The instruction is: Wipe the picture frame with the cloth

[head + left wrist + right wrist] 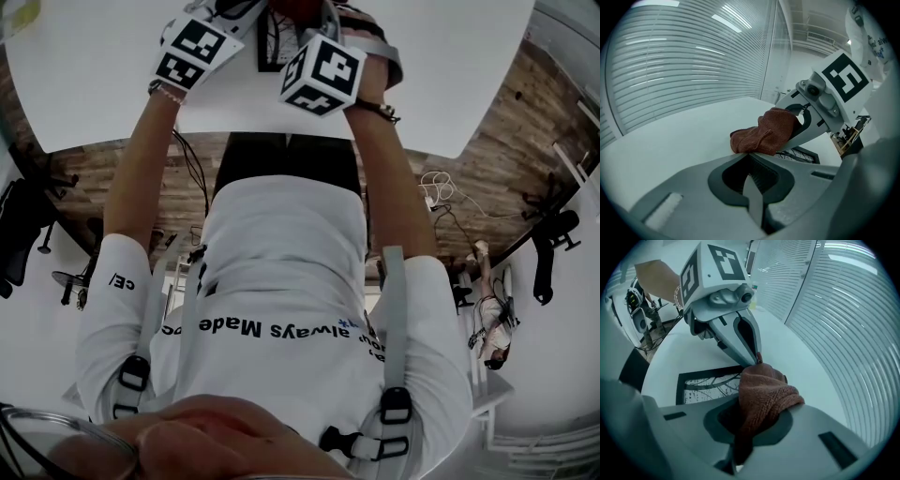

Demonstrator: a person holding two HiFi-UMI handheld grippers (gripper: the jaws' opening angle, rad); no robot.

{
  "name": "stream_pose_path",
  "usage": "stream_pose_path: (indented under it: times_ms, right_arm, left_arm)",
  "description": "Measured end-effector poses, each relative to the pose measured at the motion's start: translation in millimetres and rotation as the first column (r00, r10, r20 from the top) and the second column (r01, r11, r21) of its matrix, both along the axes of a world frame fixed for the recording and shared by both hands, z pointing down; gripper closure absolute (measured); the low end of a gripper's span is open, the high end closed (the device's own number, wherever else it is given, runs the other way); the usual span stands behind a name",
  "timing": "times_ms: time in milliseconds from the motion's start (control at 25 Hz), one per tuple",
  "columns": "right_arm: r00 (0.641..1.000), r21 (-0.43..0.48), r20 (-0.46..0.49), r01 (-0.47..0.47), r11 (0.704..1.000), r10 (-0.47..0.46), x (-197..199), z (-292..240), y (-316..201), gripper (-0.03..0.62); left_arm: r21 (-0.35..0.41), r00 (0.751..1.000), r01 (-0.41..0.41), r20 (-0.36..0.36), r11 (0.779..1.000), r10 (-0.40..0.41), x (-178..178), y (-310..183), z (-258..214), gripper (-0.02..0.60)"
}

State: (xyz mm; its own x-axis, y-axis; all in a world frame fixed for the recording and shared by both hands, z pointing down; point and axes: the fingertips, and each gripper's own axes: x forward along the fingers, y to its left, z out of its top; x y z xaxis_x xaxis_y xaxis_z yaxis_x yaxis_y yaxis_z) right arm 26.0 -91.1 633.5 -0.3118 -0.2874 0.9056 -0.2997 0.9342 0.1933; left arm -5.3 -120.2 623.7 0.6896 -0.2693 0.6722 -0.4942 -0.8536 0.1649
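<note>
A rust-brown knitted cloth [764,390] is bunched up between my two grippers, just above the white table [797,352]. My right gripper [750,397] is shut on it, and the cloth spills out over its jaws. My left gripper [746,152] comes in from the opposite side, its closed tips pinching the far end of the cloth [764,133]. A black picture frame [708,383] with a tree print lies flat on the table beneath them, and an edge of the frame [801,154] shows in the left gripper view. In the head view only the marker cubes [323,70] show.
A glass wall with horizontal blinds [843,310] runs along the table's far side. The table's near edge [281,139] is by the person's waist. Office chairs [23,234] and cables [441,192] stand on the wooden floor behind.
</note>
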Motion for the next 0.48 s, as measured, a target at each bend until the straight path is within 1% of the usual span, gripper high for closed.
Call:
stream_pose_path:
  times_ms: [120, 320, 480]
  right_arm:
    - [0.999, -0.036, -0.007, 0.033, 0.999, -0.033, -1, 2, 11, 0.574]
    - [0.999, -0.086, -0.001, 0.054, 0.995, -0.054, 3, 2, 32, 0.574]
    - [0.995, -0.158, 0.01, 0.098, 0.983, -0.098, -1, 3, 52, 0.573]
  left_arm:
    - [-0.002, 1.0, 0.006, -0.004, 1.0, -0.006, 0, 0, 0, 0.58]
    - [0.004, 1.0, 0.004, 0.002, 1.0, -0.004, 3, 1, -1, 0.58]
    - [0.007, 1.0, 0.012, 0.004, 1.0, -0.012, 2, 1, -1, 0.58]
